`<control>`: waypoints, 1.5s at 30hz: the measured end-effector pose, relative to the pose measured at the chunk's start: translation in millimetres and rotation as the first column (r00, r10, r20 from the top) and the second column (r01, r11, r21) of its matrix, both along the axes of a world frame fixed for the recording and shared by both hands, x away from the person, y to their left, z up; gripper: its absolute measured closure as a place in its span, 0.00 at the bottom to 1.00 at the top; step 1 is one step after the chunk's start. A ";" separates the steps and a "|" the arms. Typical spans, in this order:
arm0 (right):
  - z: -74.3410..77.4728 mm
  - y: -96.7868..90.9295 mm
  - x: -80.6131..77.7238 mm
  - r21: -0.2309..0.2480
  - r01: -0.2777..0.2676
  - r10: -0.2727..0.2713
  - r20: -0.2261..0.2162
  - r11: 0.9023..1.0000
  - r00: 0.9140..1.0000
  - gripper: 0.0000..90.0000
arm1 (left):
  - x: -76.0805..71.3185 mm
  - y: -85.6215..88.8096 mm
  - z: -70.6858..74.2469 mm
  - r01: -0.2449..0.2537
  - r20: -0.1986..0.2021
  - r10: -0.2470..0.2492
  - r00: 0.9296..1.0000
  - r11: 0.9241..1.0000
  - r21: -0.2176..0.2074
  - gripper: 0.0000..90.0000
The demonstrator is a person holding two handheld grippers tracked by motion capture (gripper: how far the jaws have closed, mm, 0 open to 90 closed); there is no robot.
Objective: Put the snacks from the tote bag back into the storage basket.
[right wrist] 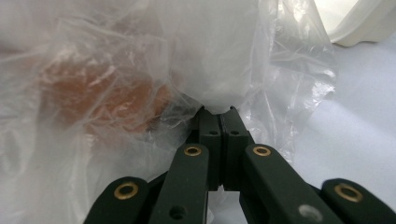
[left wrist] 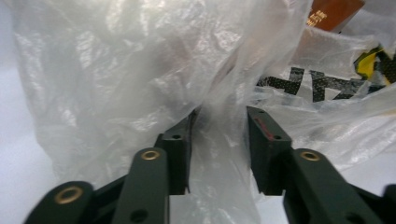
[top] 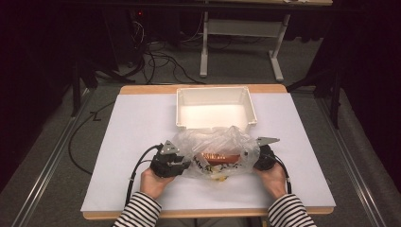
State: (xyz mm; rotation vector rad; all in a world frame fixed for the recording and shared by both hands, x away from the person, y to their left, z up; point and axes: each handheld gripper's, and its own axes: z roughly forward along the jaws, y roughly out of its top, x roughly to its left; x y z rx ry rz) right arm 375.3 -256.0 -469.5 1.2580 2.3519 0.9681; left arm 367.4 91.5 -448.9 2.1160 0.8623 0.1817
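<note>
Plastic bag point(top: 215, 142) sits on the white table point(top: 142, 123), just in front of a white bin point(top: 215, 106), with a brown box point(top: 220, 157) inside. Right gripper point(right wrist: 219, 112) pinches the bag tight. Left gripper point(left wrist: 219, 126) has jaws apart around a fold.

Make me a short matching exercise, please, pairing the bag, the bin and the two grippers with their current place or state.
Things:
1. left gripper
2. right gripper
3. bag
4. bin

States:
a. white, beyond the bag, nothing visible inside
b. jaws apart, plastic between them
c. clear, crumpled, with a brown pack inside
d. jaws pinched on plastic

Pairs: 1-b, 2-d, 3-c, 4-a
</note>
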 end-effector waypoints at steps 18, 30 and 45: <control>-1.4 -12.2 1.6 -0.039 0.023 -0.023 -0.012 0.999 1.000 0.99 | -4.2 25.2 42.2 -0.117 0.185 0.133 0.974 0.989 -0.095 0.94; 30.7 -30.9 -32.8 0.041 0.033 -0.037 0.101 0.999 0.994 0.67 | 10.1 3.2 34.4 -0.103 0.149 0.106 0.983 0.994 -0.031 0.97; 58.9 -16.4 -49.3 0.149 -0.045 0.023 0.145 0.988 0.989 0.51 | 16.0 -5.5 28.8 -0.096 0.121 0.095 0.988 0.995 0.005 0.98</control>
